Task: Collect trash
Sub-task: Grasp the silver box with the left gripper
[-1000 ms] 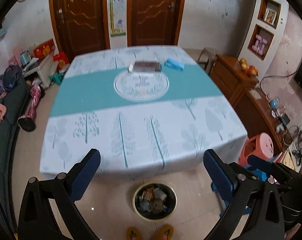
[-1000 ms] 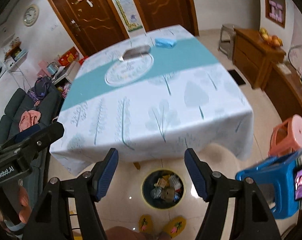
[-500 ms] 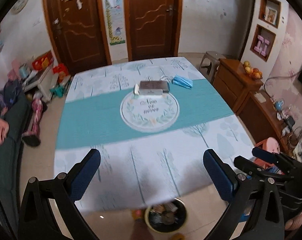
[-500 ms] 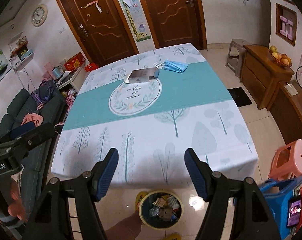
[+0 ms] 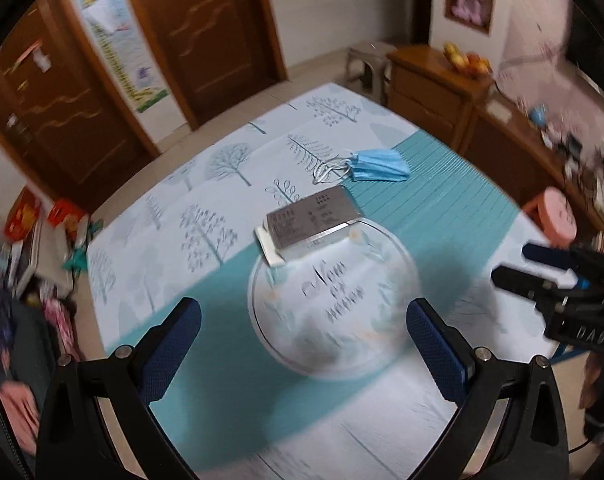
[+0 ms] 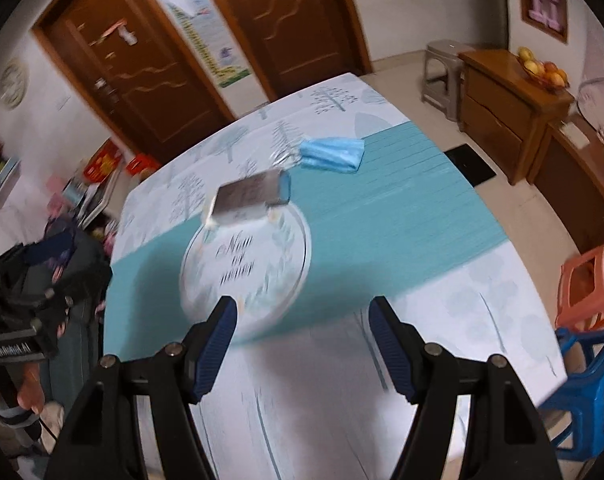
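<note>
Left gripper (image 5: 303, 322): you hold it over the table with its jaws spread wide and nothing between them.
Right gripper (image 6: 302, 326): your jaws stand apart here too, gripping nothing.
Table (image 5: 453, 216): it lies under both pairs of fingers, its cloth printed with trees, a teal band and a round emblem.
Silver packet (image 5: 311, 218): it rests flat on the cloth beyond your left fingertips, at the far rim of the emblem.
Blue face mask (image 5: 377, 166): it lies crumpled beyond the packet, farther from your fingers and slightly to the right, its white loops trailing left.
Sharpness: both views are smeared by motion.
</note>
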The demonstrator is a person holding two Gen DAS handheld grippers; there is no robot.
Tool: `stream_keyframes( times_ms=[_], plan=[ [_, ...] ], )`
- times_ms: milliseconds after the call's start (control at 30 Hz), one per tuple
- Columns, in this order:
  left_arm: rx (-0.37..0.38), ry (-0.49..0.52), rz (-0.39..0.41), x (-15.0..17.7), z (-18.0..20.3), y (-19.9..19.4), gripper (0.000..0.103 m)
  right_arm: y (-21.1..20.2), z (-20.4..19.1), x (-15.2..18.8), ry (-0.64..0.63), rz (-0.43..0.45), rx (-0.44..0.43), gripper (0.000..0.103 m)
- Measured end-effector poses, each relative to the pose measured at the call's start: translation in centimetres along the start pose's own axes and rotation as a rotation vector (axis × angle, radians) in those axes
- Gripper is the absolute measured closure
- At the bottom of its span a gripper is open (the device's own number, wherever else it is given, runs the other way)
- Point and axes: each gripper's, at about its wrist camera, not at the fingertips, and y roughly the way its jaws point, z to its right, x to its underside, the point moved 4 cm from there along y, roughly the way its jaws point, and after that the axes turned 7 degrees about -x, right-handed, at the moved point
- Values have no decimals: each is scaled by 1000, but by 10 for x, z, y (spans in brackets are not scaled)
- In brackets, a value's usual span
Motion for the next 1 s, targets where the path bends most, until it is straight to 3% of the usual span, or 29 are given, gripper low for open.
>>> stream_keyframes(
  times_ms=[233,467,800,1000],
  plan=[
    [27,199,-70,-40,6,95,1,63,16,-46,142,4,66,34],
    [59,355,-122,-55,17,161,1,101,28,-65,166,-22,108,34],
    [117,487,-171,-60,36,208,1,120,39,-70,150,-51,118,34],
    [158,461,-208,-66,37,222,1,128,36,-81,37,-70,139,34]
  ],
)
